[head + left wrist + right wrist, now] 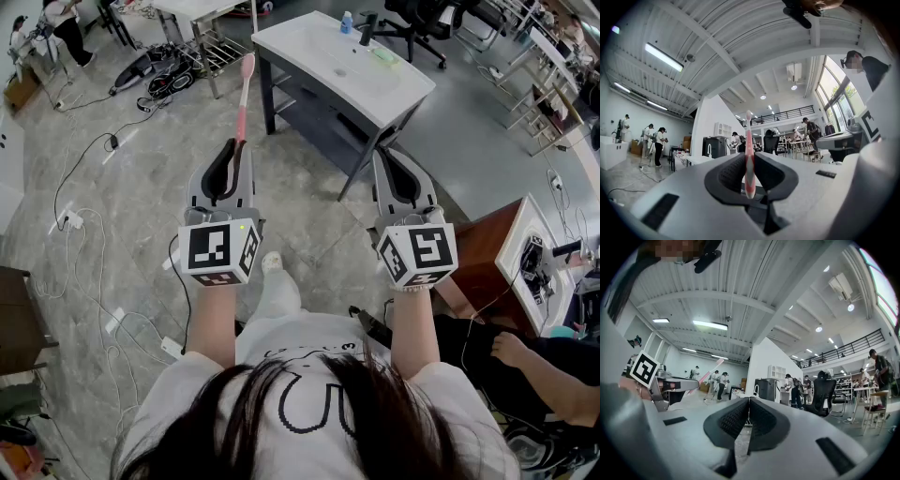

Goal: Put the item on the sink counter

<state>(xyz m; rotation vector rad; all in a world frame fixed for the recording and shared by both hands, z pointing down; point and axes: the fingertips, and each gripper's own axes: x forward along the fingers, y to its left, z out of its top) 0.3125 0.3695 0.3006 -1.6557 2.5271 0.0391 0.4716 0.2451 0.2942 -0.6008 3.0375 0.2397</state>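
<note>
My left gripper [240,142] is shut on a pink toothbrush [246,92], which sticks out forward past the jaws with its white head toward the sink counter [309,42]. In the left gripper view the toothbrush [749,154] stands upright, pinched between the black pads. My right gripper [386,155] is shut with nothing between its jaws; it is level with the left one, near the counter's front corner. From the right gripper view, the pink toothbrush [708,371] shows at the left, beside the left gripper. The white counter has a basin [342,70] and a black tap [366,30].
A blue bottle [347,22] and a green item [384,54] lie on the counter by the tap. Cables [89,234] trail over the grey floor at the left. An office chair [420,23] stands behind the counter. A seated person's hand [511,349] and a wooden desk [487,253] are at the right.
</note>
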